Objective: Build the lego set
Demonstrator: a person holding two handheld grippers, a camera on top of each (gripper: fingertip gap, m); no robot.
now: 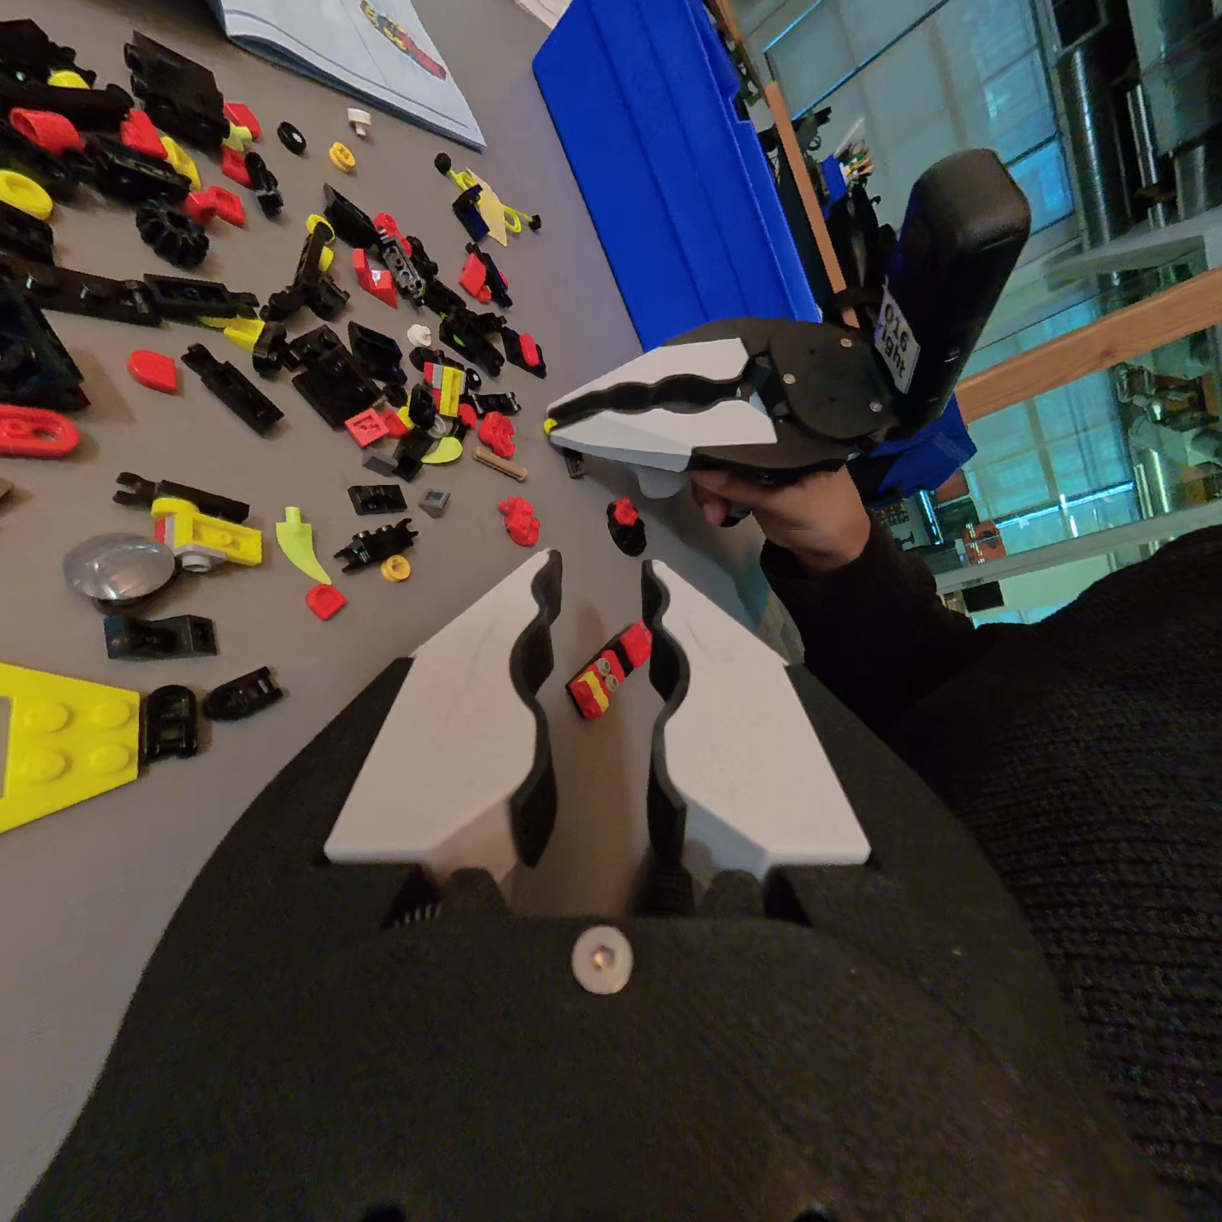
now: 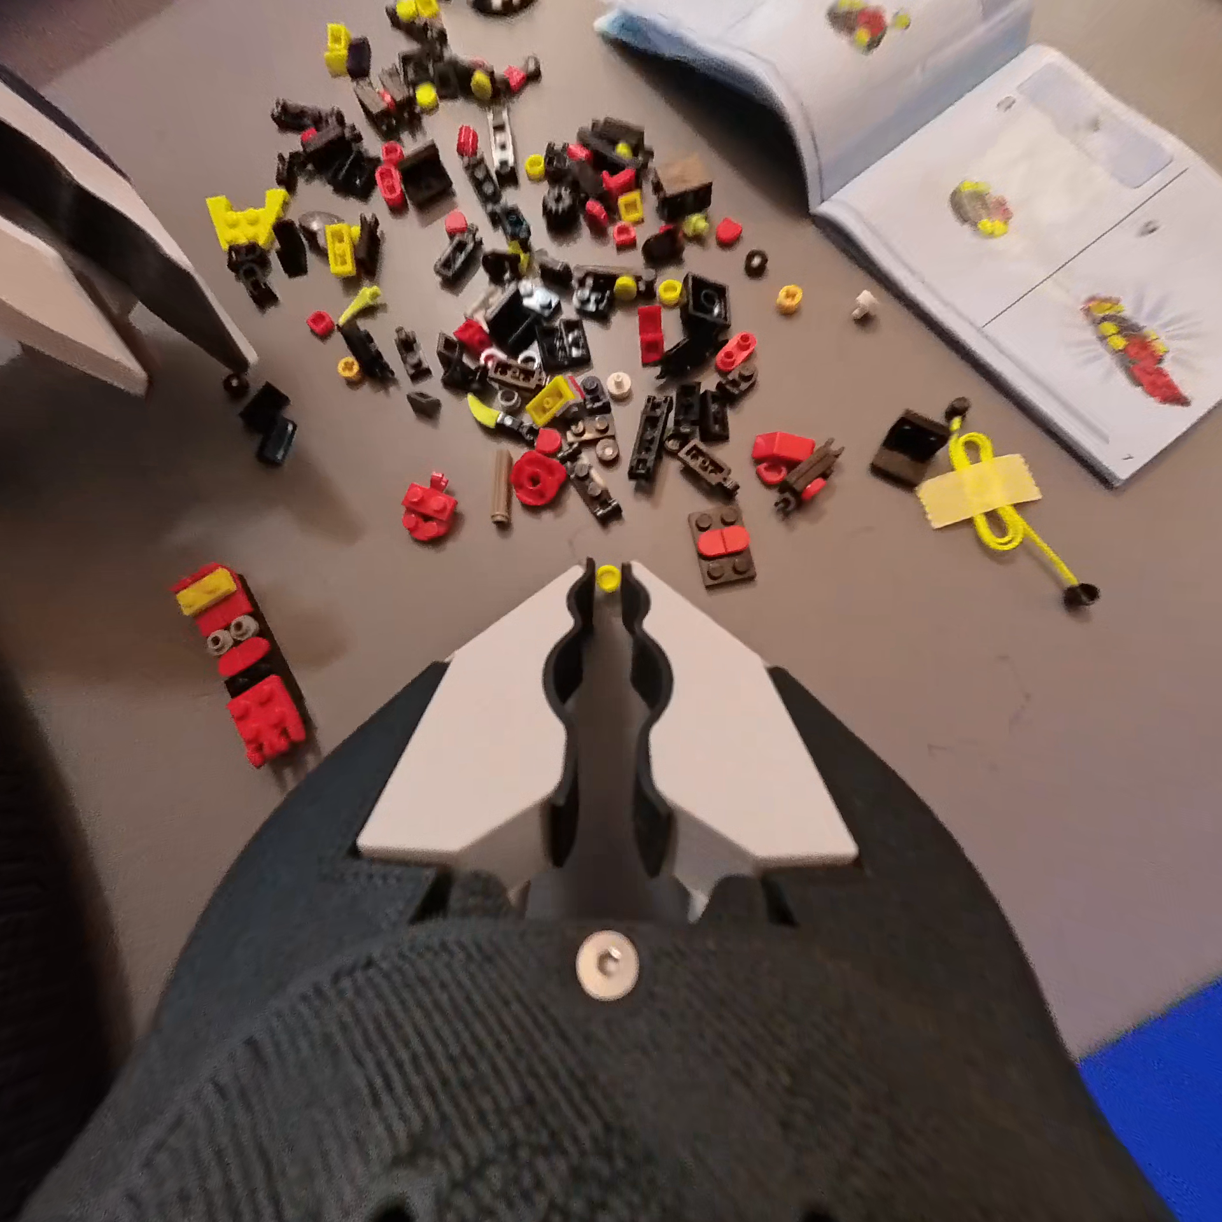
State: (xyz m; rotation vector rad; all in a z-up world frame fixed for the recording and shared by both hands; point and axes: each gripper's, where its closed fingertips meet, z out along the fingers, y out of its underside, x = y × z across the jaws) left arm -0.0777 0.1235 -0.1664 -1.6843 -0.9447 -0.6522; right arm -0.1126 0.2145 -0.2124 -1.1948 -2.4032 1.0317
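A small red, black and yellow Lego assembly [image 1: 611,669] lies on the grey table between the fingers of my left gripper [image 1: 602,569], which is open and holds nothing. The assembly also shows in the right wrist view [image 2: 239,661], at the left. My right gripper [image 2: 607,574] is shut on a small round yellow piece [image 2: 607,576] at its tips, held above the table. In the left wrist view the right gripper [image 1: 552,423] hangs over the table, a hand on its handle. Loose red, black and yellow pieces [image 2: 529,297] lie scattered beyond.
An open instruction booklet [image 2: 992,218] lies at the far right of the table. A blue bin [image 1: 661,165] stands at the table's edge. A yellow cord with tape [image 2: 978,492] lies near the booklet. A large yellow plate [image 1: 59,740] lies at the left. The left gripper's tips are roughly 11 centimeters from the right gripper's. To reach the large yellow plate [image 1: 59,740] in a straight line is about 11 centimeters for my left fingers, about 20 centimeters for my right. The right camera catches it too, in the right wrist view [image 2: 245,227].
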